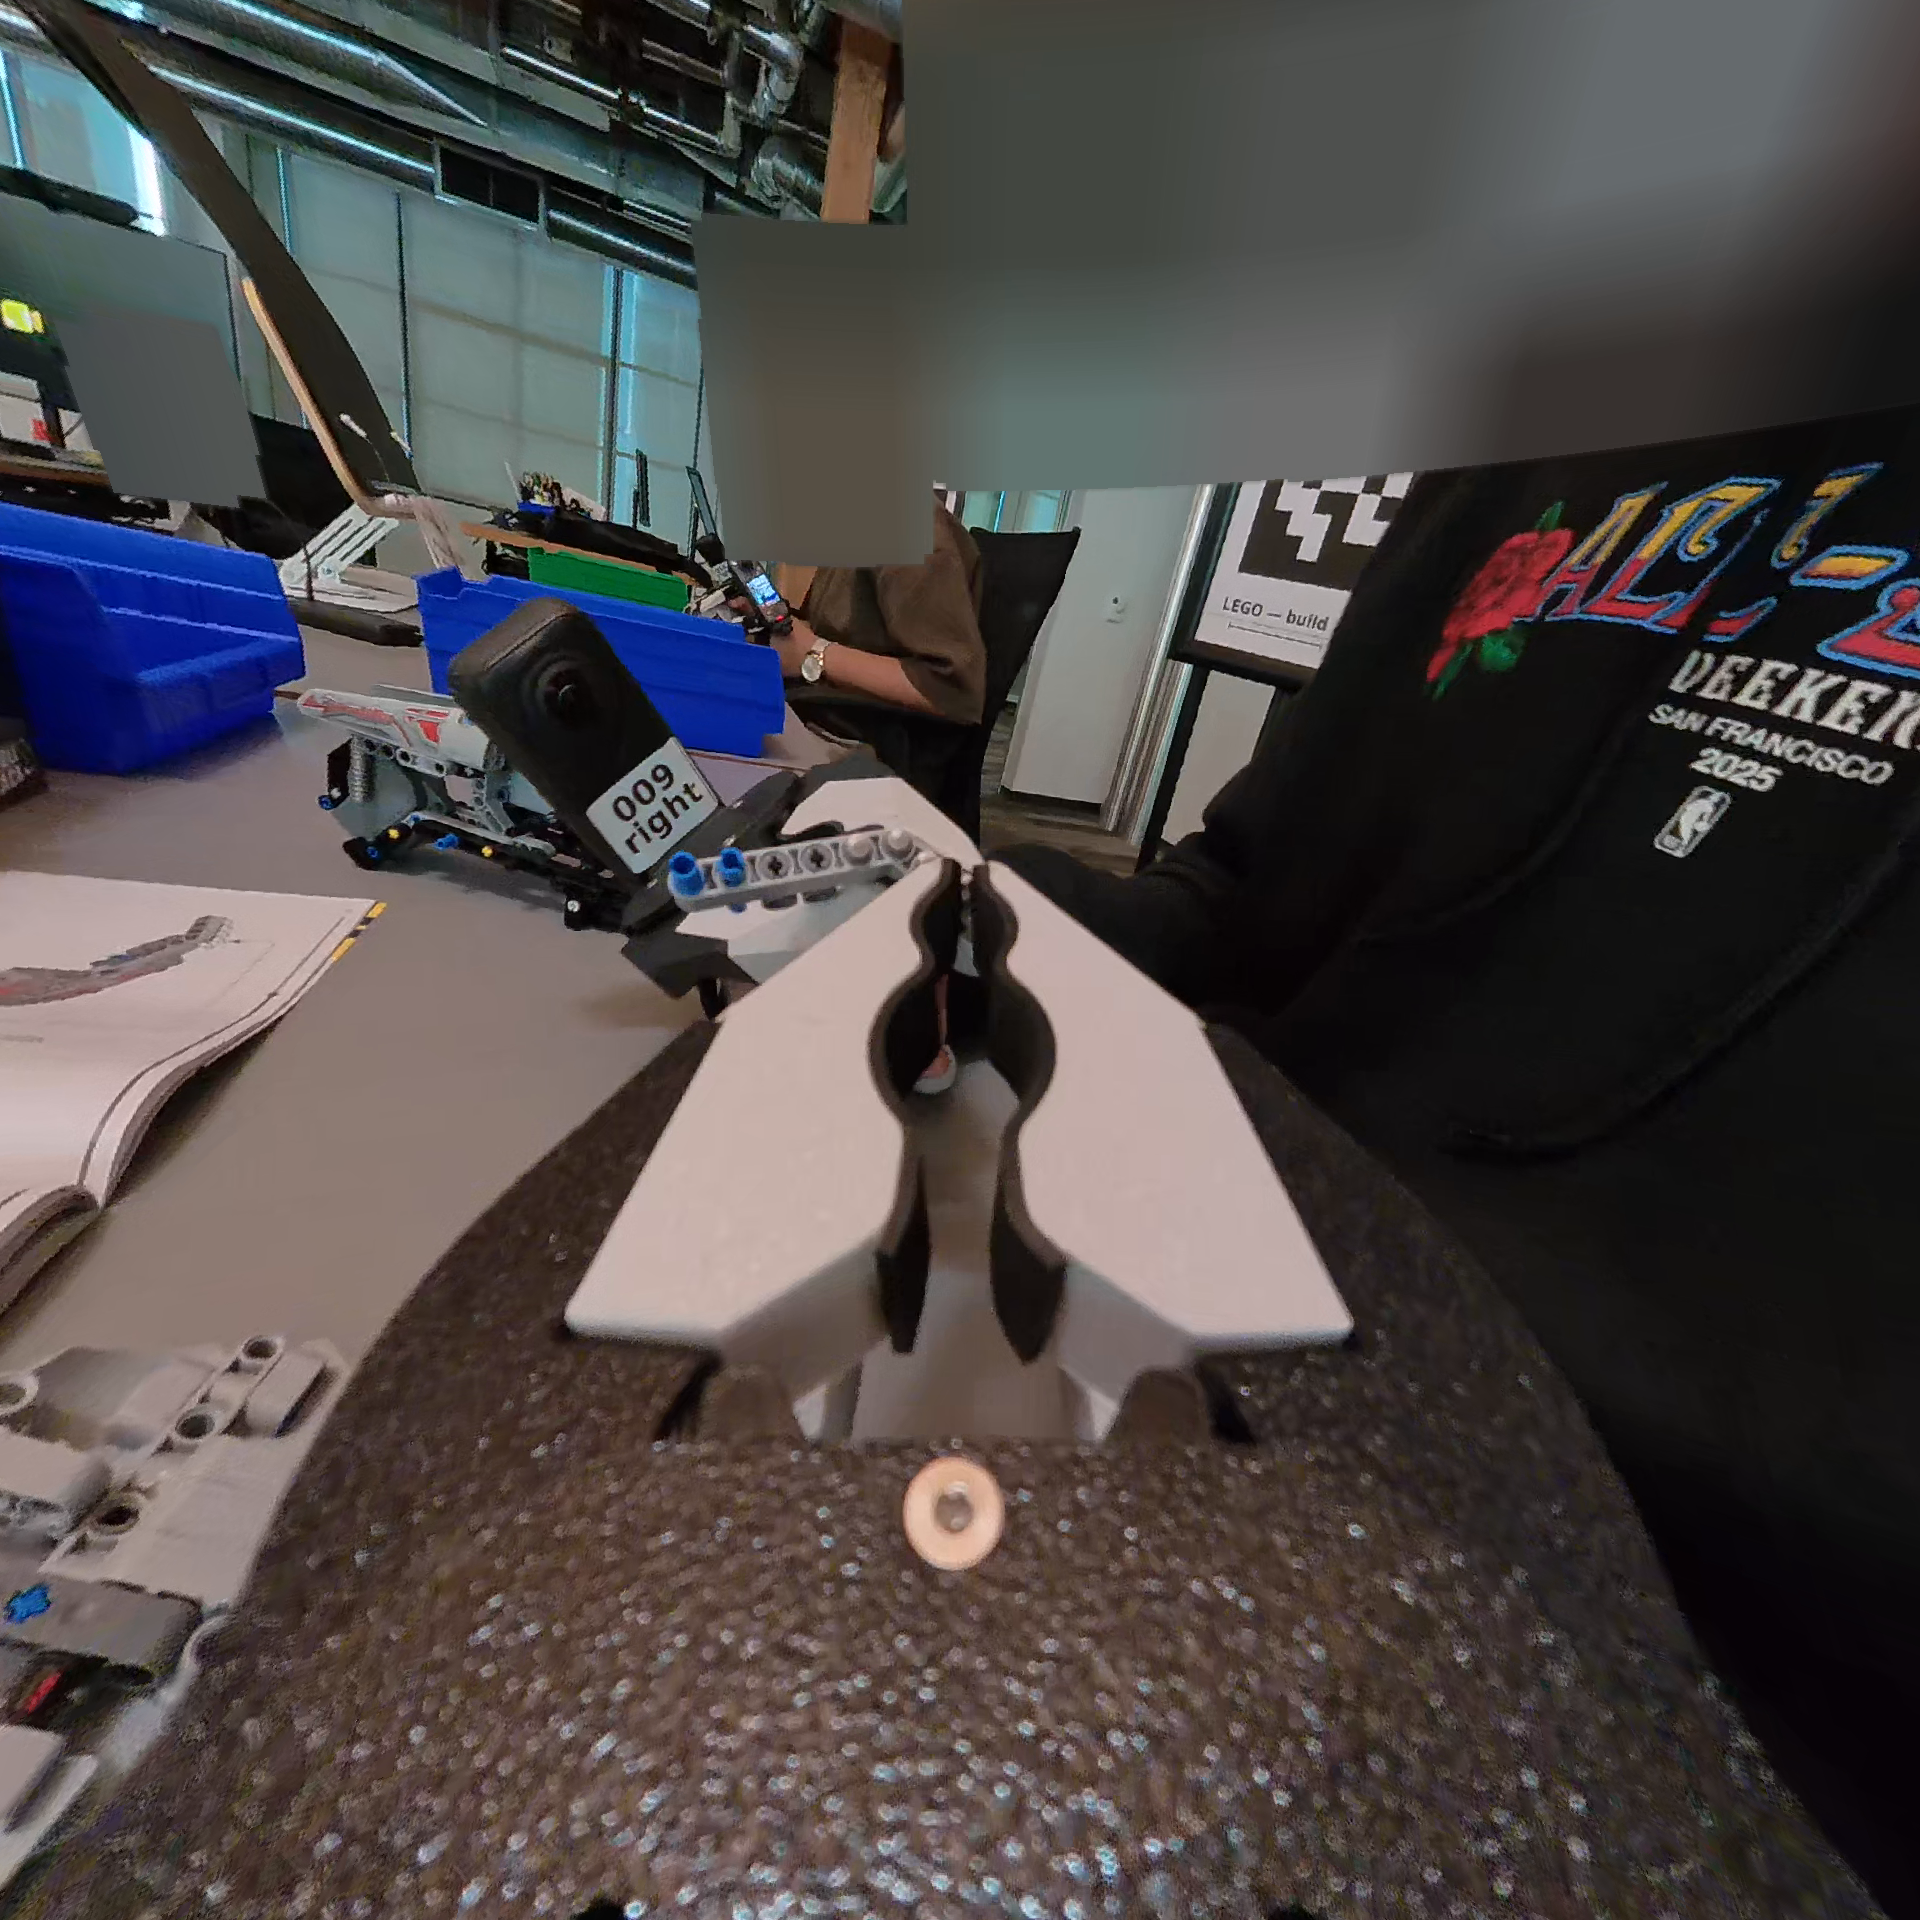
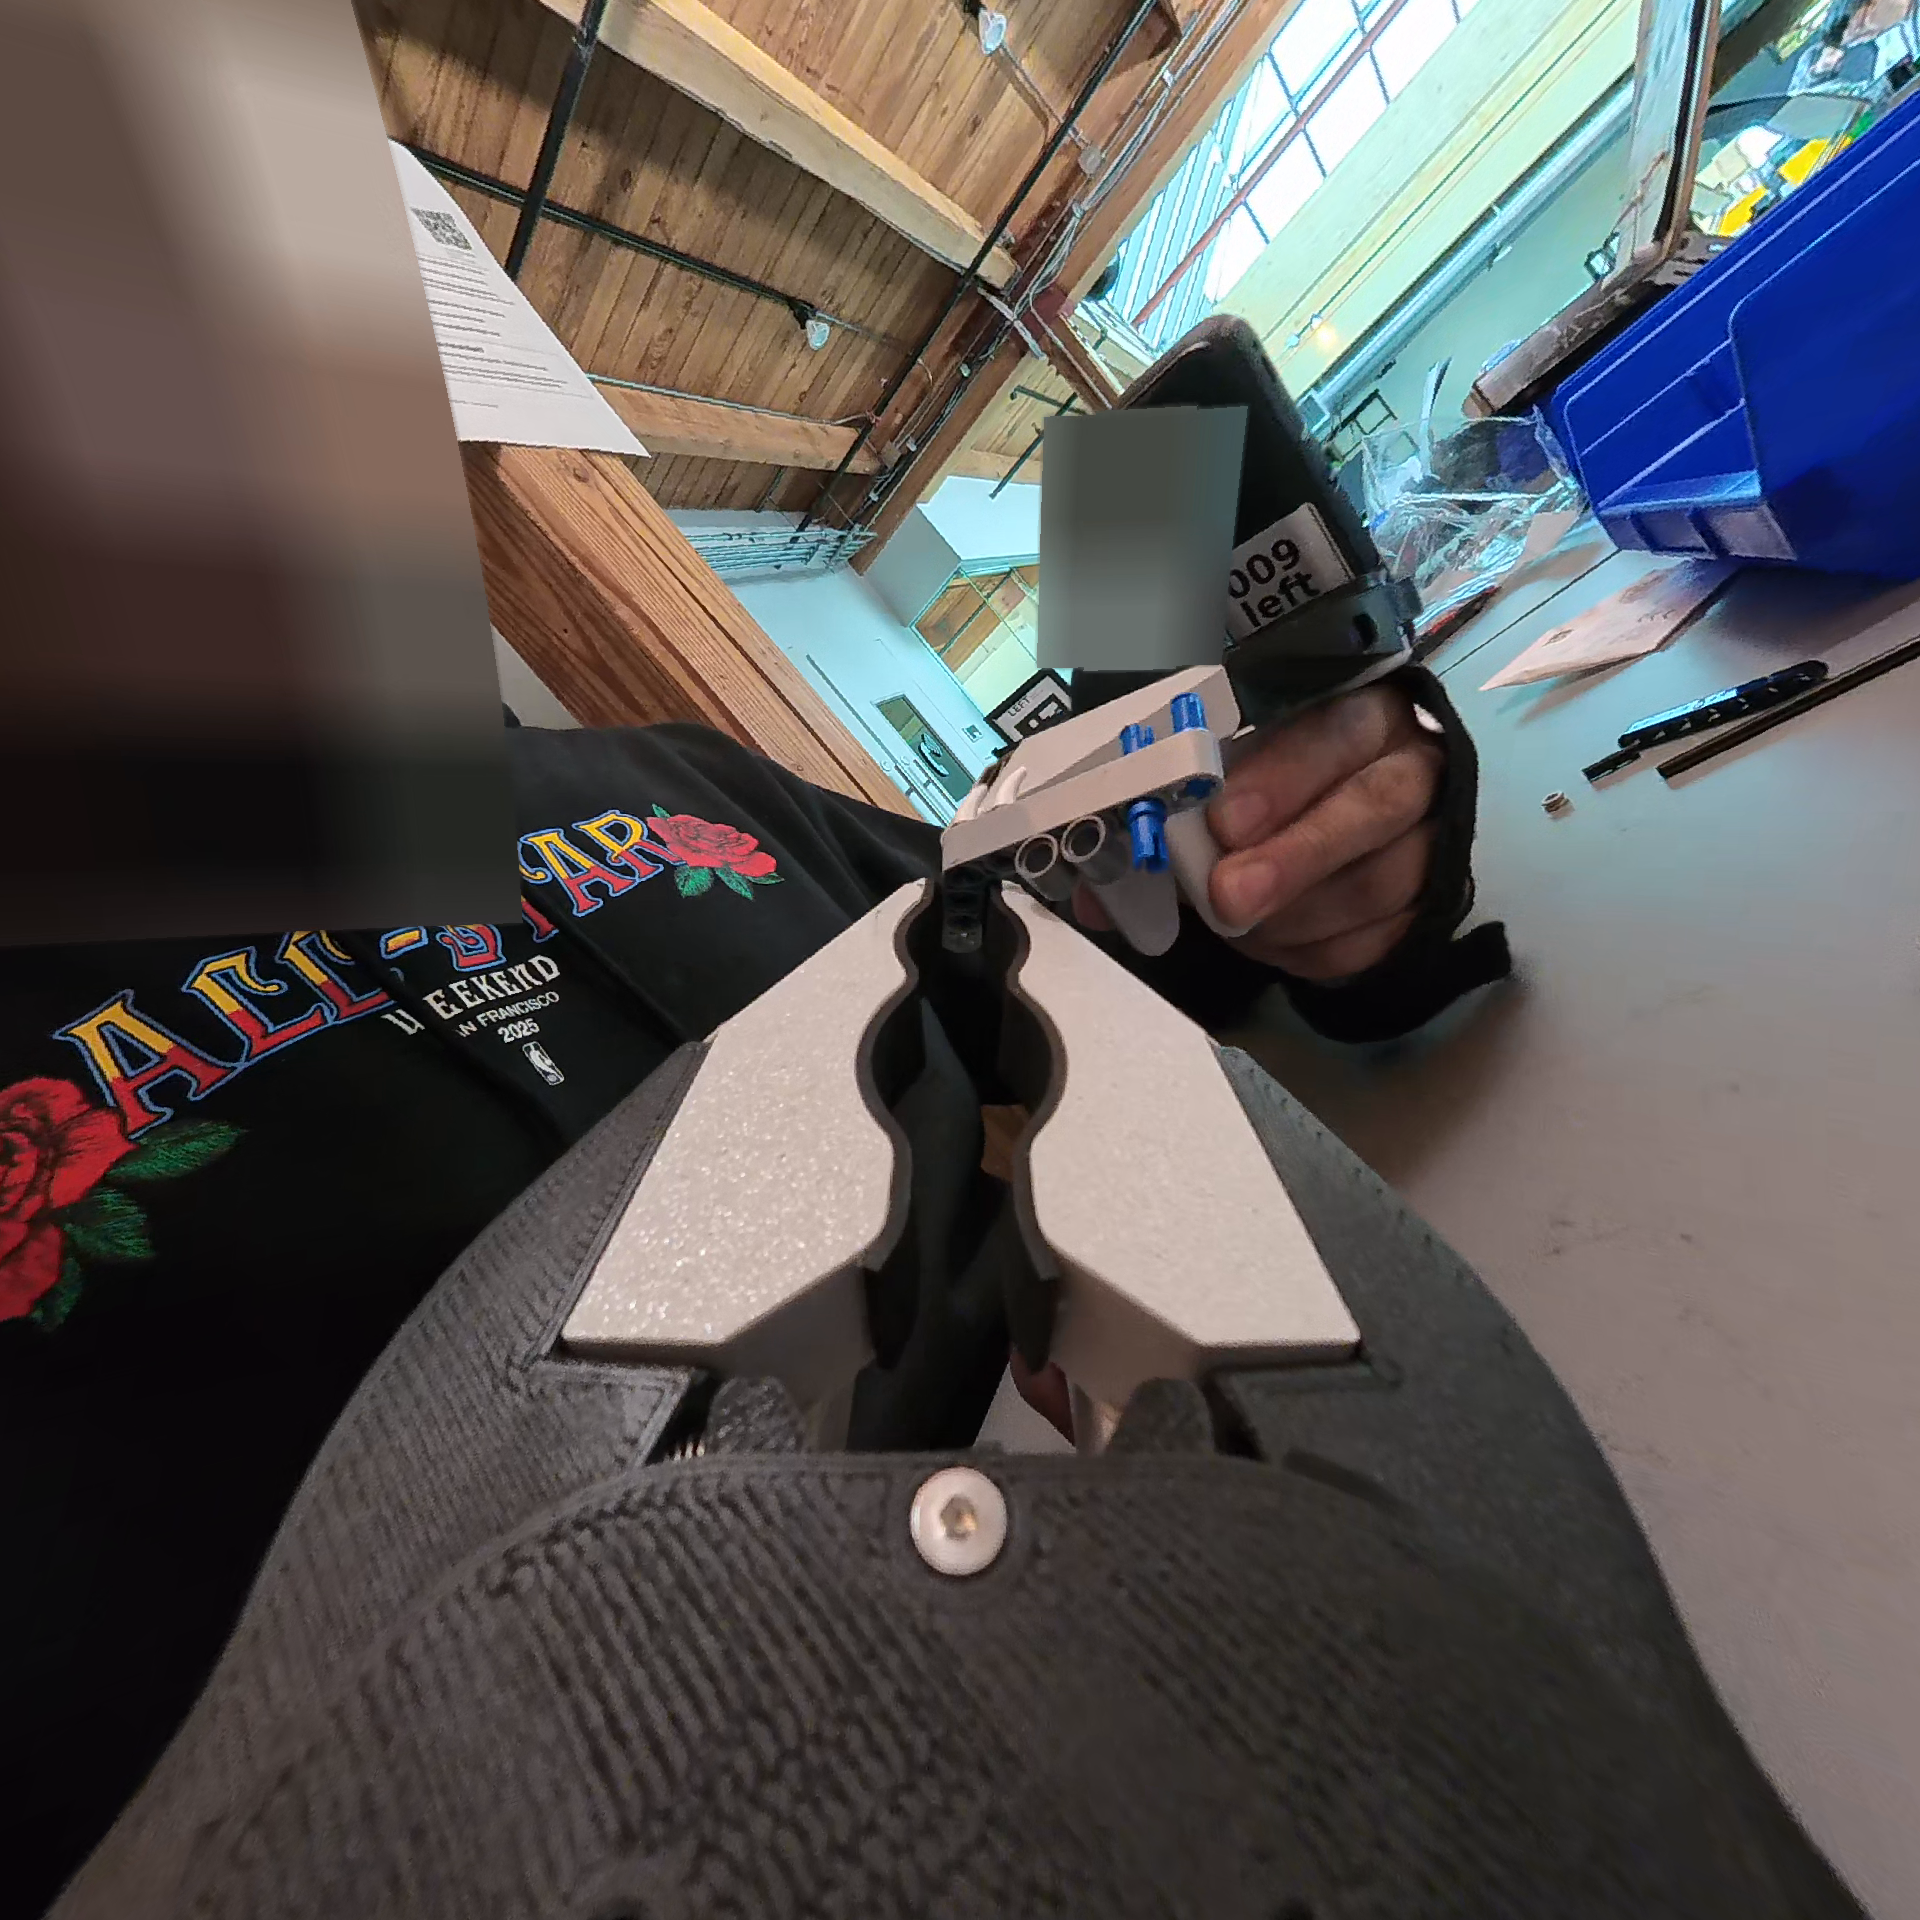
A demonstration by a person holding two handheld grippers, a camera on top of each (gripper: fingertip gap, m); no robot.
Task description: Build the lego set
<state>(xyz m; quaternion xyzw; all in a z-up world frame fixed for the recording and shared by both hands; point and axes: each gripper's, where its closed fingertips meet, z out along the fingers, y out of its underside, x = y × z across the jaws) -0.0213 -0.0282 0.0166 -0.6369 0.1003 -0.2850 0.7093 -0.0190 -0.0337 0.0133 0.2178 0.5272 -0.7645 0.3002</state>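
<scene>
My left gripper (image 1: 961, 883) is shut on the end of a light grey Lego beam (image 1: 800, 860) with blue pins, which sticks out to the left of its tips. The beam also shows in the right wrist view (image 2: 1174, 769), next to the hand (image 2: 1320, 831) that holds the left gripper. My right gripper (image 2: 961, 899) is shut on a small black Lego piece (image 2: 964, 914), held just below the beam's end. Both grippers are raised off the grey table (image 1: 436, 1091), tip to tip, in front of a person's black hoodie (image 1: 1558, 987). The right gripper's camera (image 1: 566, 707) shows behind the beam.
A partly built Lego vehicle (image 1: 436, 769) stands behind on the table. An open instruction booklet (image 1: 135, 997) lies at the left. A loose grey Lego assembly (image 1: 135, 1455) lies near the bottom left. Blue bins (image 1: 135, 644) stand at the back. Black rods (image 2: 1714, 717) lie on the table. The tips of both grippers are at nearly the same place. The loose grey Lego assembly (image 1: 135, 1455) is about equally far from each gripper, around 15 centimetres.
</scene>
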